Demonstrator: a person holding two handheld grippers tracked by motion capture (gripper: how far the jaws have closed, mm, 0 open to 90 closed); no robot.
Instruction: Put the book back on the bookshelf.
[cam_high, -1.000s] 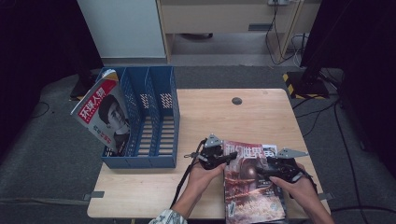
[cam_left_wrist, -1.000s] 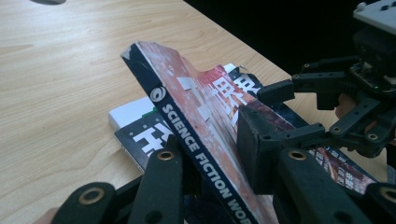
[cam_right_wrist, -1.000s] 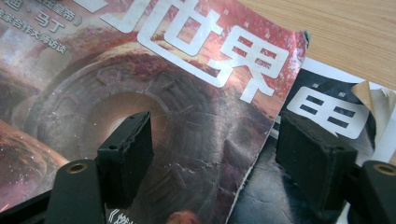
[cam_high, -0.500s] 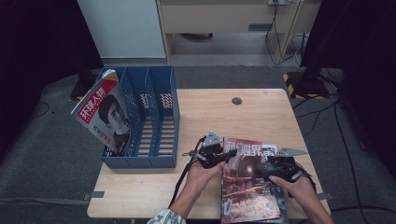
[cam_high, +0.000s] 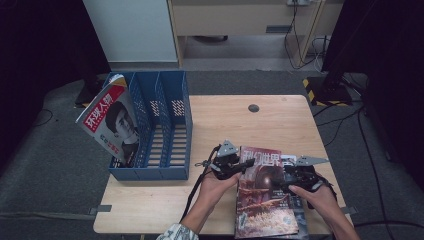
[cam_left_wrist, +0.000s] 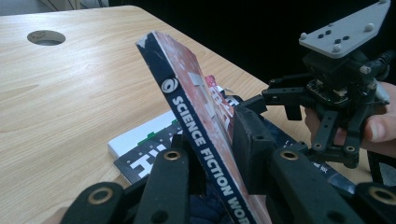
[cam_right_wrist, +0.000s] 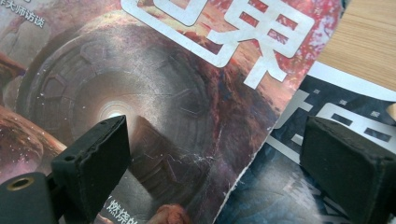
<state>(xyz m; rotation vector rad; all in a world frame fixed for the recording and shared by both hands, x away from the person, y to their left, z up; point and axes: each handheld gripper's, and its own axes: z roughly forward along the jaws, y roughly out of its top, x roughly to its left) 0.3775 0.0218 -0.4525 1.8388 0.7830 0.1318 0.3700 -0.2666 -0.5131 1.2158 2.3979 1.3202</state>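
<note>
Since a second ago the right gripper has spread its jaws and released the red magazine, whose left edge now tilts up, pinched by the left gripper, above another magazine on the table.

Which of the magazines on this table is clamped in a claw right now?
The reddish science-fiction magazine, tilted up by its dark spine in the left claw. The black-and-white magazine lies flat beneath it, and the red-covered portrait magazine stands in the blue file rack.
</note>
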